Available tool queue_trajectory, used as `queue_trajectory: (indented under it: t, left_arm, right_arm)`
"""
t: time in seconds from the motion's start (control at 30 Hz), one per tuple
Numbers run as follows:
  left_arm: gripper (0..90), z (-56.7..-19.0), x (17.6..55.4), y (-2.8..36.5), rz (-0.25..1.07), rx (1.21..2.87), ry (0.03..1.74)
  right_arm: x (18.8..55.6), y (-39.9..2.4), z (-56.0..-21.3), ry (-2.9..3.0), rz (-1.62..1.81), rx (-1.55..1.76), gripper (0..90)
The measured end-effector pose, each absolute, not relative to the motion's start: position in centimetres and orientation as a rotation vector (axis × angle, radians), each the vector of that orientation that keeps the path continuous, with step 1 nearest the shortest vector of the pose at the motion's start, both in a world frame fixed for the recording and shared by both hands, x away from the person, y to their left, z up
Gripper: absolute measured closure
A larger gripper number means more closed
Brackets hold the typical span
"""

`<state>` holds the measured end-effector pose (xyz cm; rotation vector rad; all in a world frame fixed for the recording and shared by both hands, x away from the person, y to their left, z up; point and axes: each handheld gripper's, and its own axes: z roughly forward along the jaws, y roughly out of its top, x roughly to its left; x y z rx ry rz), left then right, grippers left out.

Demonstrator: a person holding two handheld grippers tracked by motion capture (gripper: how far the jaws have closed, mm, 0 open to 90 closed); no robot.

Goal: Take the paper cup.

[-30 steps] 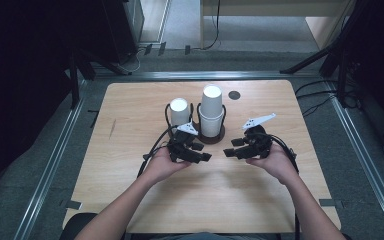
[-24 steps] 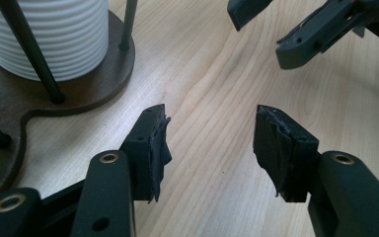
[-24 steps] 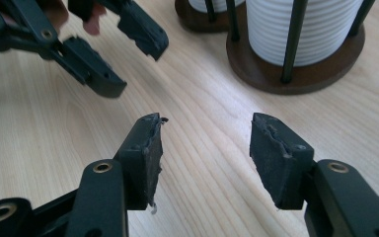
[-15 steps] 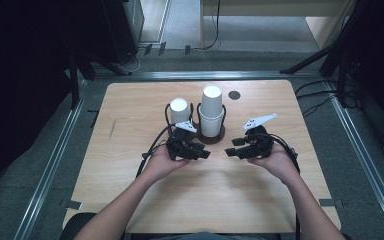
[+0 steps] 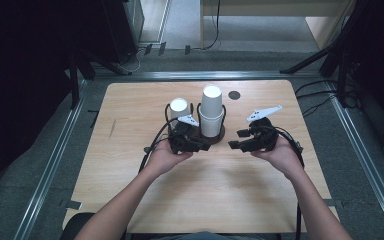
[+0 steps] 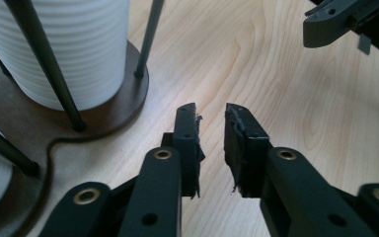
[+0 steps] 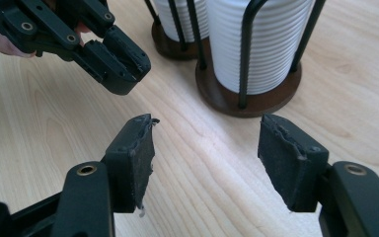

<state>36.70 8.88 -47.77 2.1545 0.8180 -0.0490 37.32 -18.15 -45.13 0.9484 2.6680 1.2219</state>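
Now pre-grasp, I judge: left gripper (image 5: 203,146) nearly closed, empty; right gripper (image 5: 236,139) wide, empty; next reach cups (image 5: 212,111).

On the wooden table (image 5: 130,105), the dark cup holder (image 5: 219,135) sits just past centre toward 12 o'clock, its wire posts ringing a tall stack of white cups (image 5: 212,111) and a shorter stack (image 5: 179,109) at its 9 o'clock. The left gripper (image 5: 203,146), jaws a narrow gap apart, crowds the holder's 6 o'clock edge; the right gripper (image 5: 235,139), jaws wide, sits at its 4 o'clock. Bare tabletop lies between them. The table's 6, 3 and 9 o'clock stretches lie free. A small dark disc (image 5: 234,94) lies at 1 o'clock.
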Motion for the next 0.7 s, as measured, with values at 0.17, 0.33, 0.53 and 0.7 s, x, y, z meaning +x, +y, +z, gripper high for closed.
queue_trajectory:
  t: [0.17, 0.33, 0.53, 0.7]
  left_arm:
    - [79.5, -47.0, 36.9, 8.8, -0.03, 2.15, 0.82]
    - [87.7, -46.6, 37.5, 9.1, -0.018, 2.139, 0.835]
    - [89.3, -45.7, 38.3, 8.9, 0.005, 2.12, 0.866]
    - [89.2, -45.2, 39.1, 8.4, 0.033, 2.128, 0.879]
  right_arm:
    - [38.0, -18.3, -43.9, 2.661, 1.218, 0.92, 37.5]
    - [38.8, -17.9, -41.7, 2.608, 1.224, 0.927, 35.9]
    - [40.1, -17.0, -39.8, 2.617, 1.206, 0.901, 33.9]
    - [41.4, -16.2, -39.2, 2.615, 1.203, 0.882, 29.2]
